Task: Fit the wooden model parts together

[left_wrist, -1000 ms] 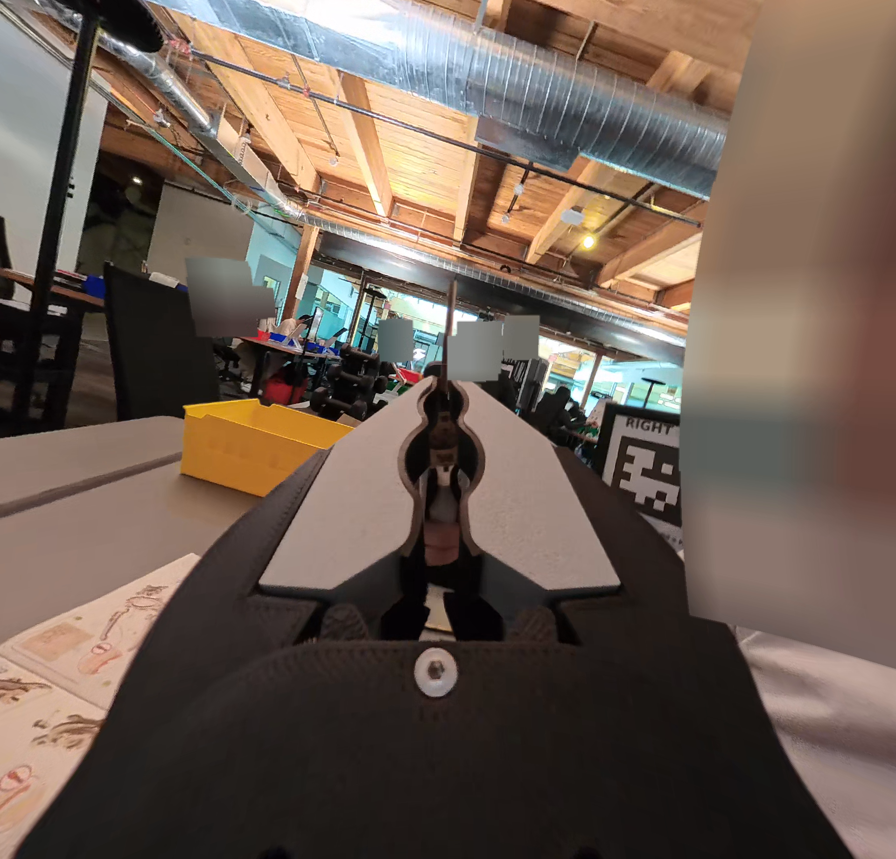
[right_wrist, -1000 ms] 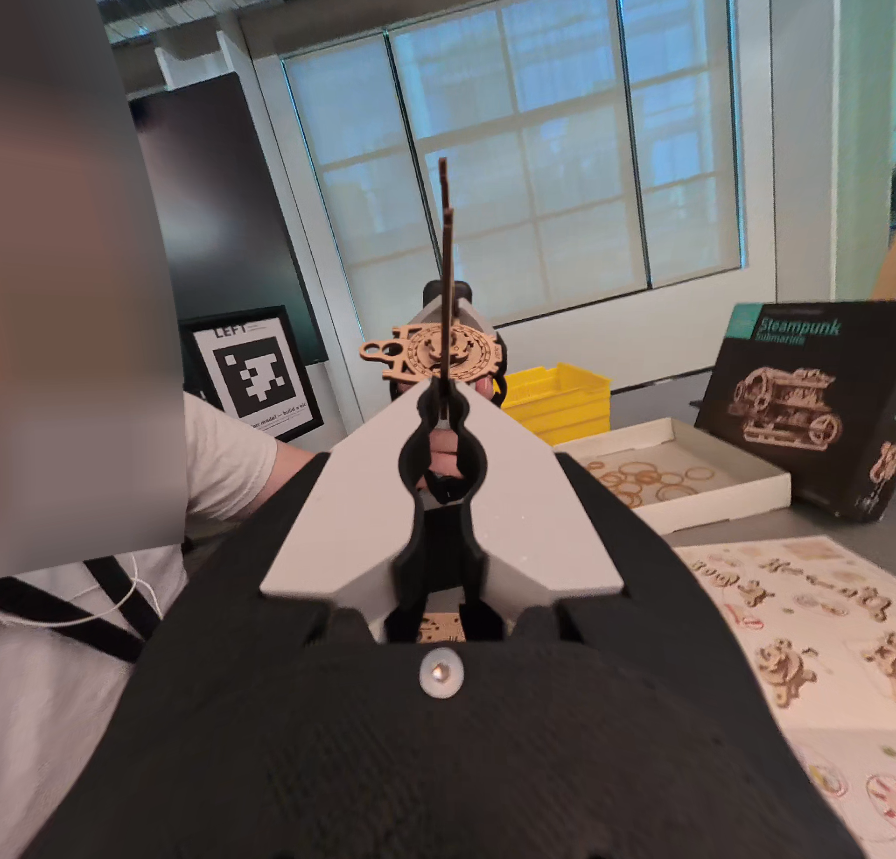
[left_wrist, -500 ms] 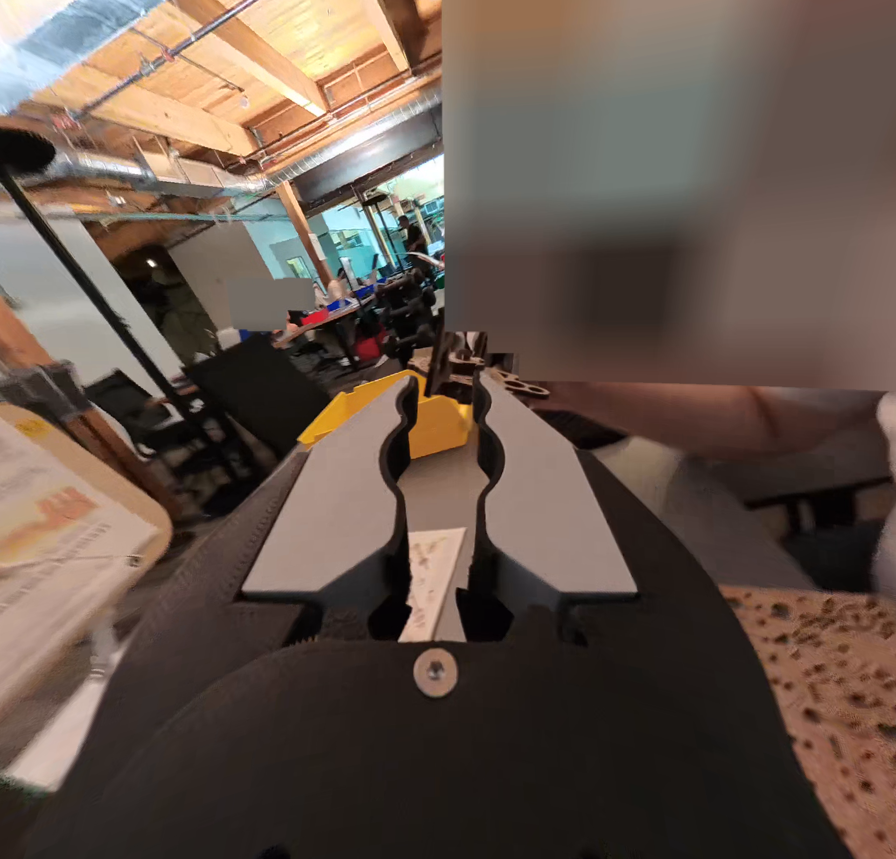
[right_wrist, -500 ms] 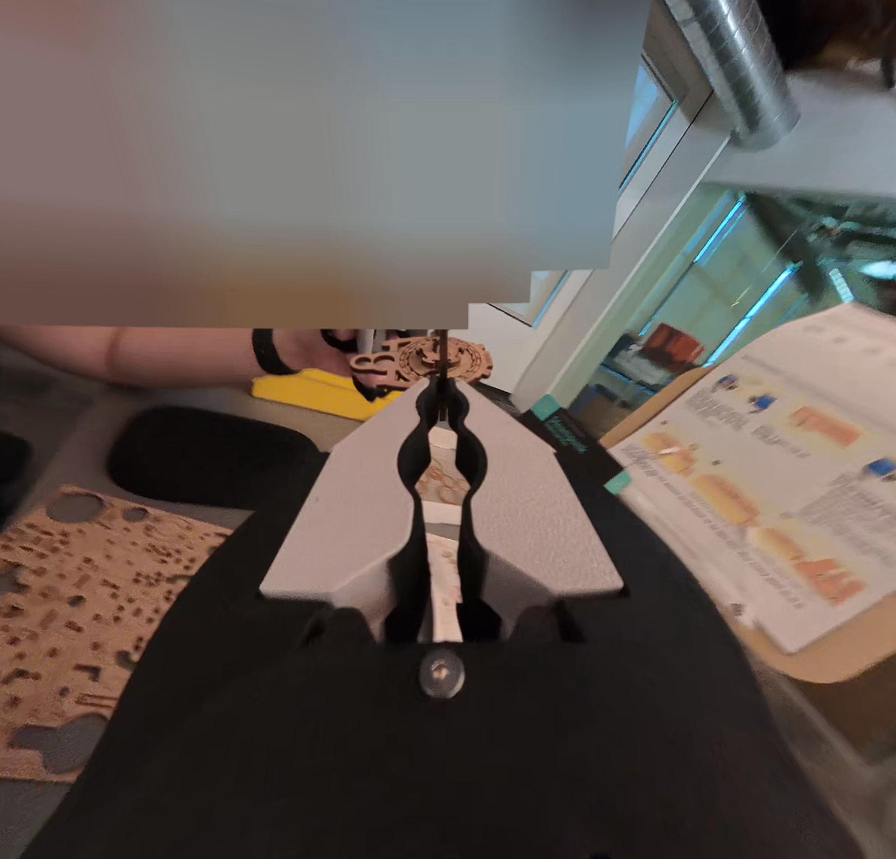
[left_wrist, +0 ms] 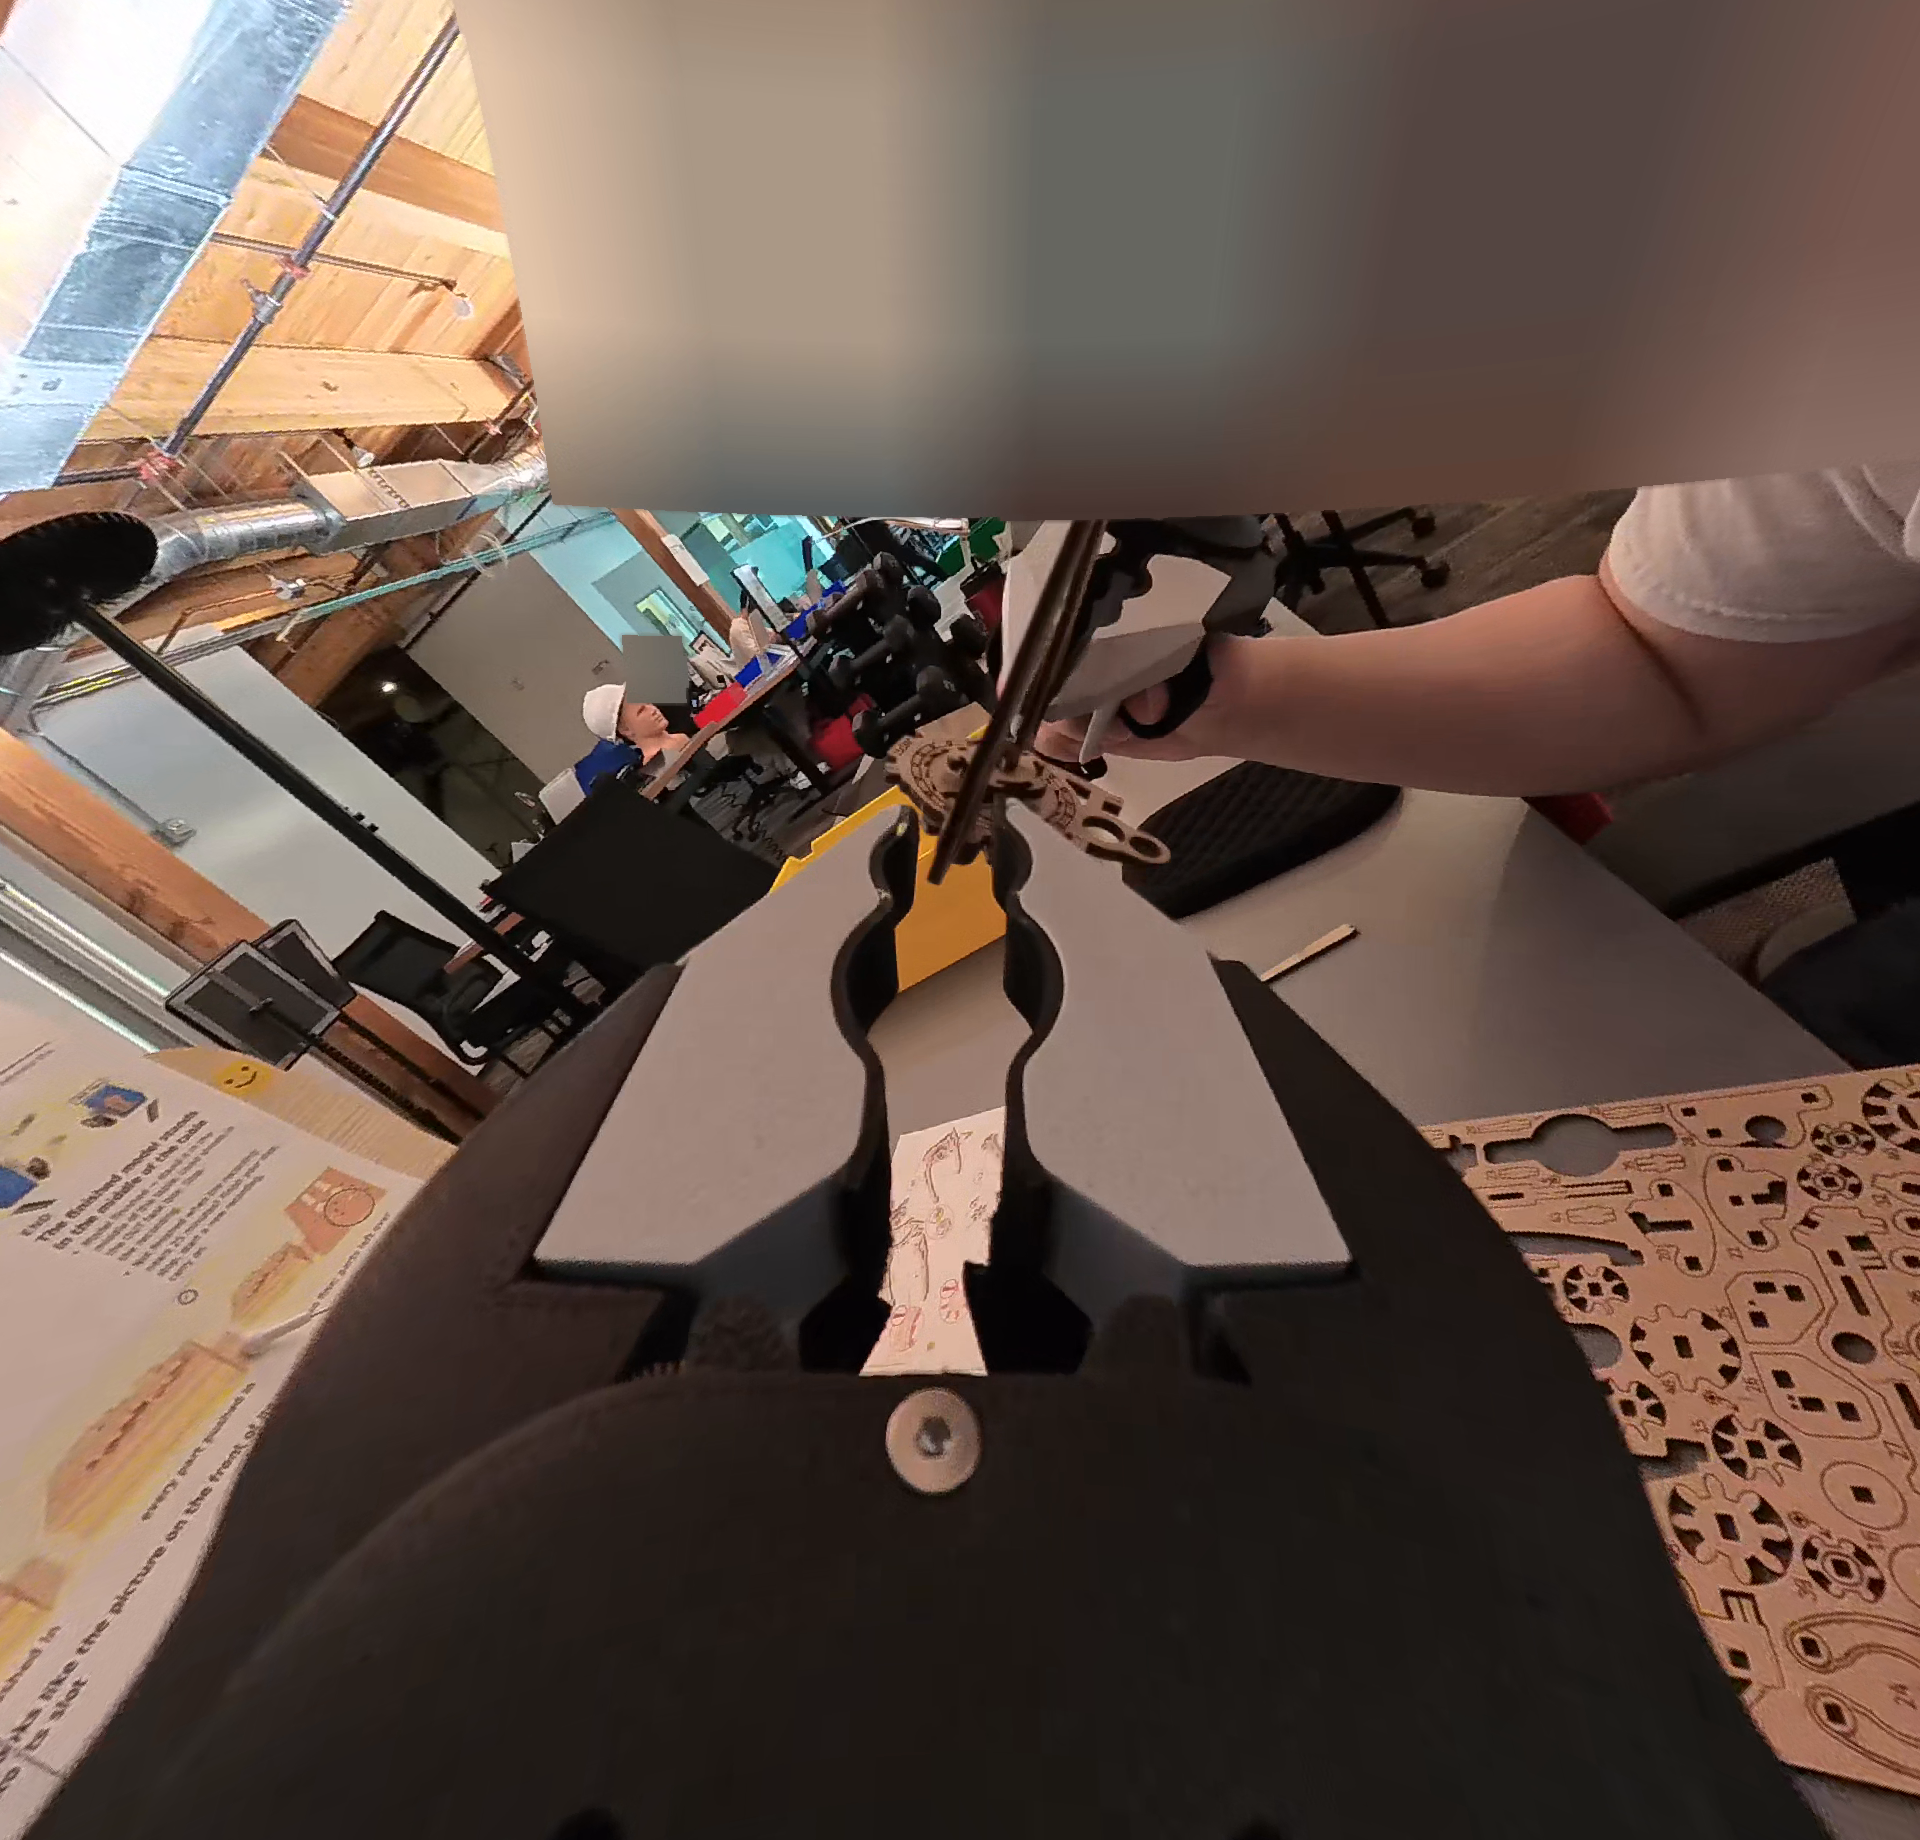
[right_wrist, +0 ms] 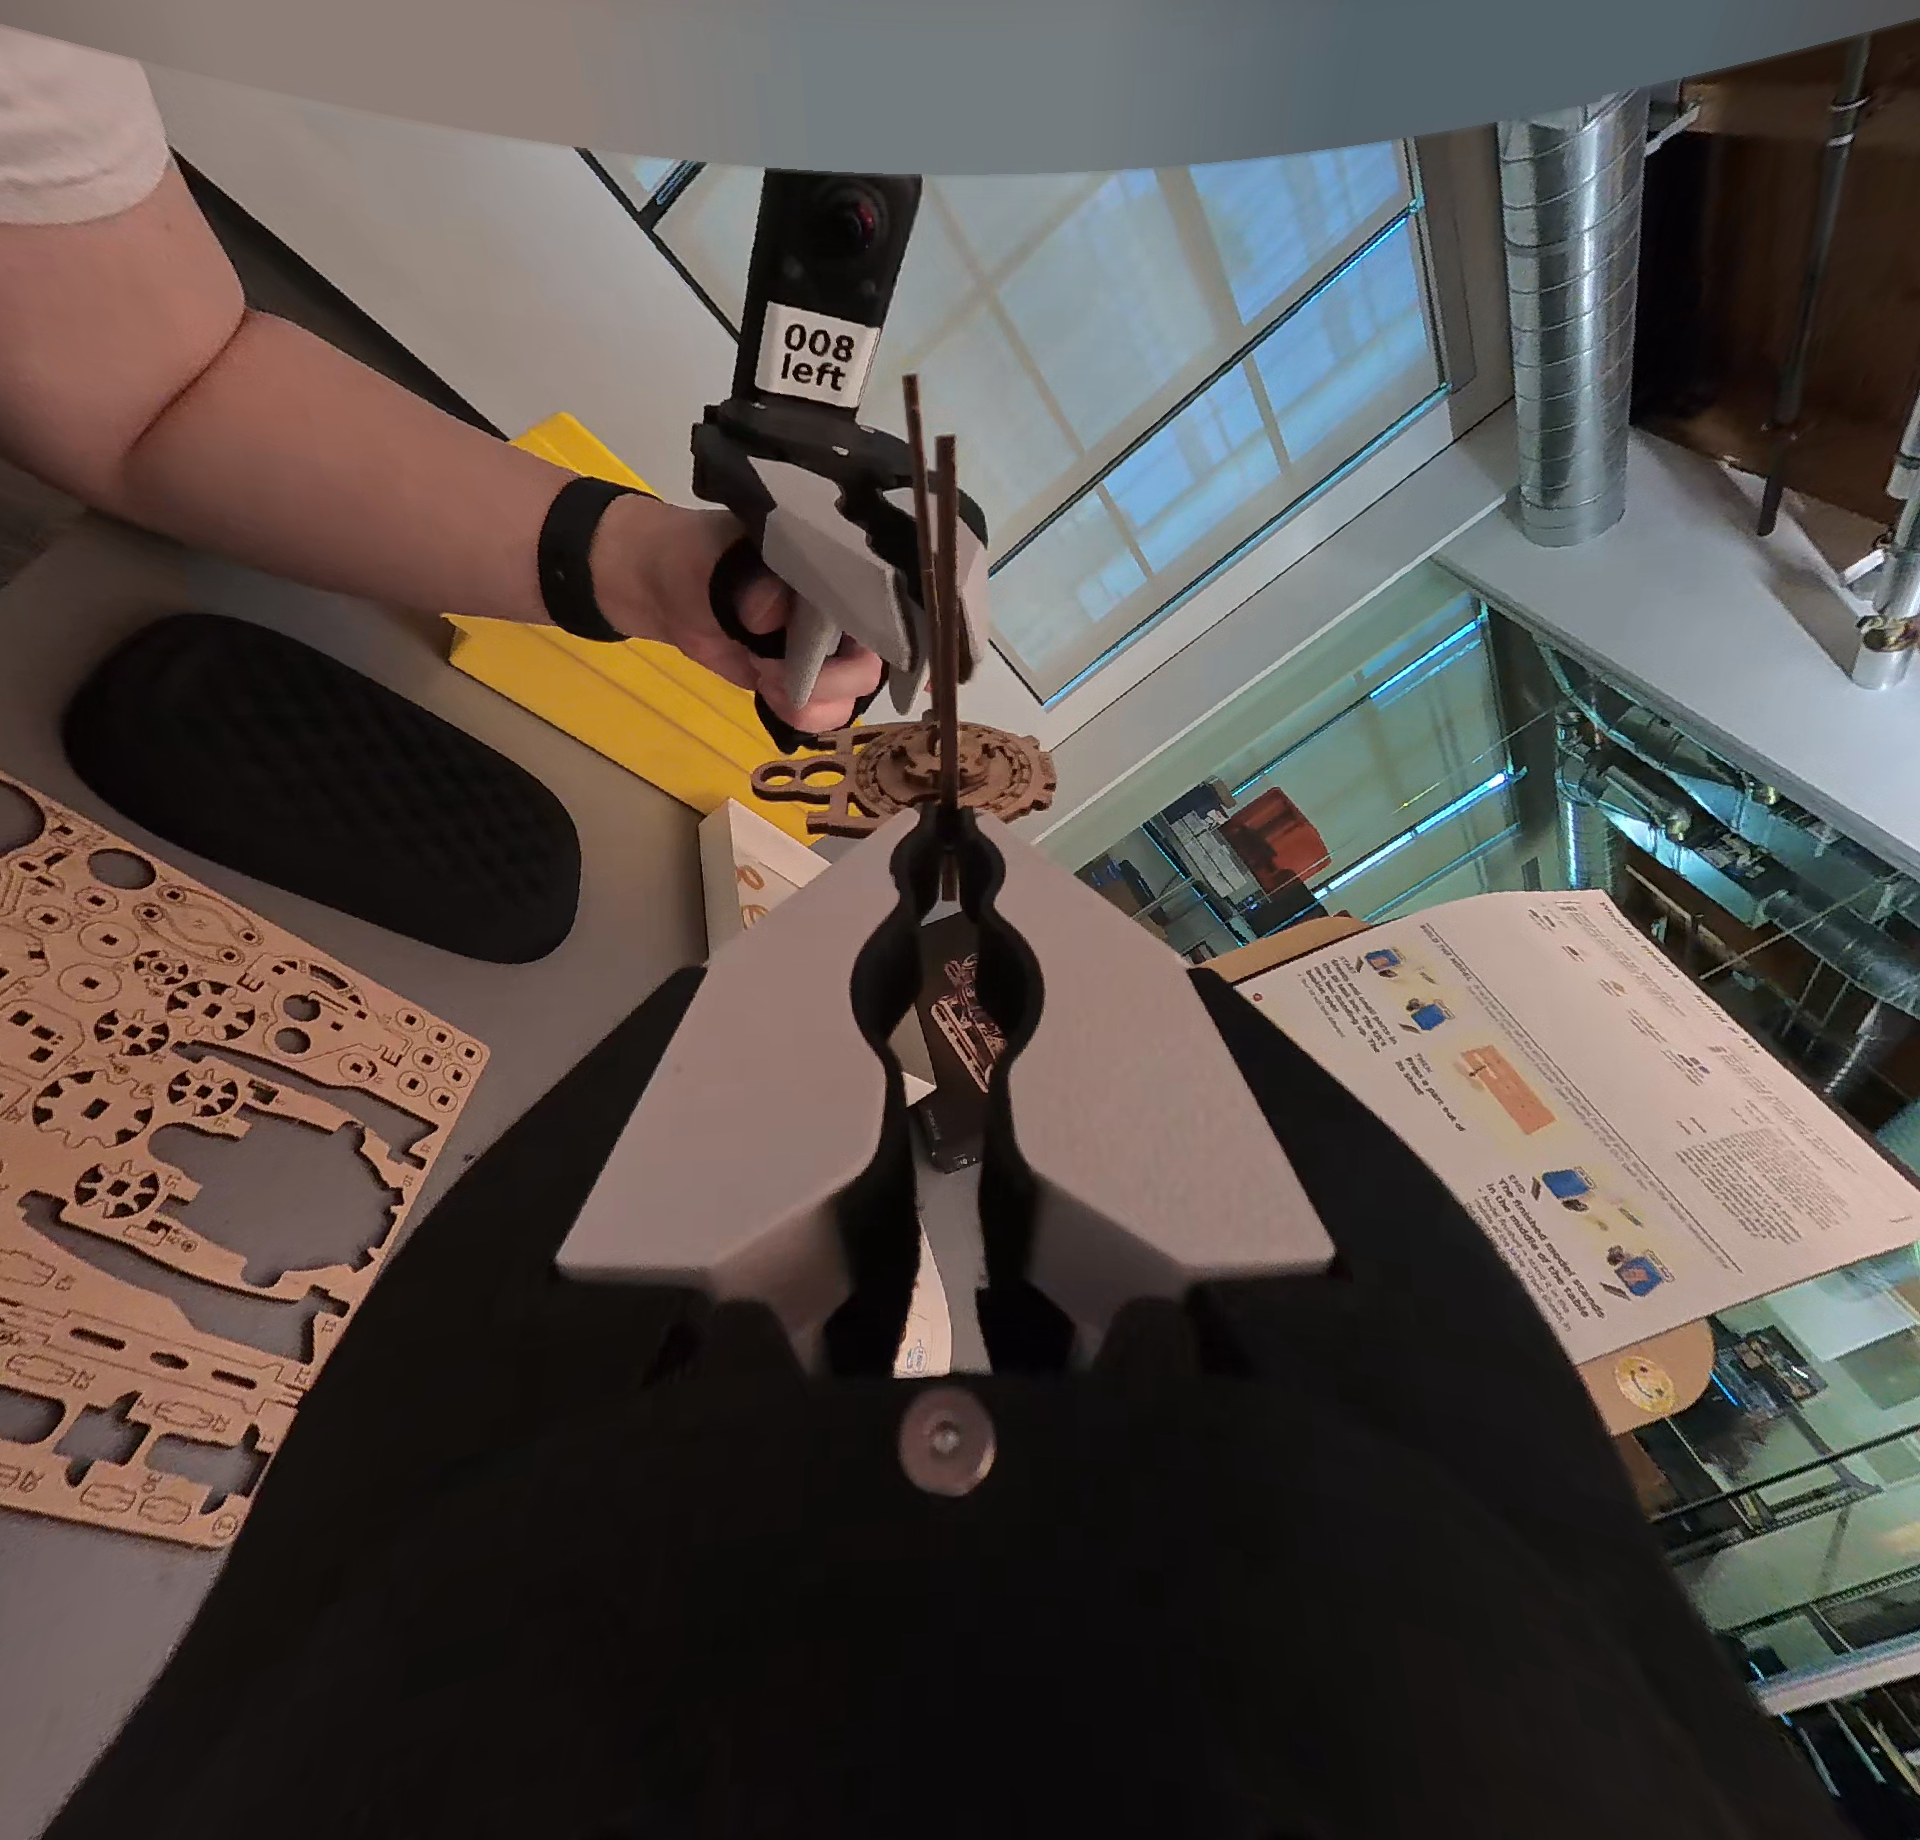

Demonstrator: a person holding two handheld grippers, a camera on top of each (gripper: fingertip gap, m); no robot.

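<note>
My right gripper (right_wrist: 940, 834) is shut on the lower end of two thin wooden plates (right_wrist: 930, 564) seen edge-on. A round geared wooden disc (right_wrist: 935, 777) sits across the plates just past my fingertips. My left gripper (left_wrist: 956, 845) is open, and the short end of the plates (left_wrist: 1023, 689) hangs between its tips without being clamped. The disc (left_wrist: 1039, 803) shows just beyond it. The right gripper (left_wrist: 1122, 637) also shows there, held in a hand. The left gripper (right_wrist: 883, 585) also shows in the right wrist view, close behind the plates.
A laser-cut wooden parts sheet (right_wrist: 156, 1115) (left_wrist: 1714, 1323) lies on the grey table. A black wrist pad (right_wrist: 312, 782), a yellow bin (right_wrist: 582, 647), a white box tray (right_wrist: 748, 876) and a loose wooden stick (left_wrist: 1309, 949) lie farther back. An instruction sheet (right_wrist: 1558, 1094) stands nearby.
My left gripper was shut on a thin part and has opened and let go. Both grippers have swung down toward the table. The right gripper still holds the plates.
</note>
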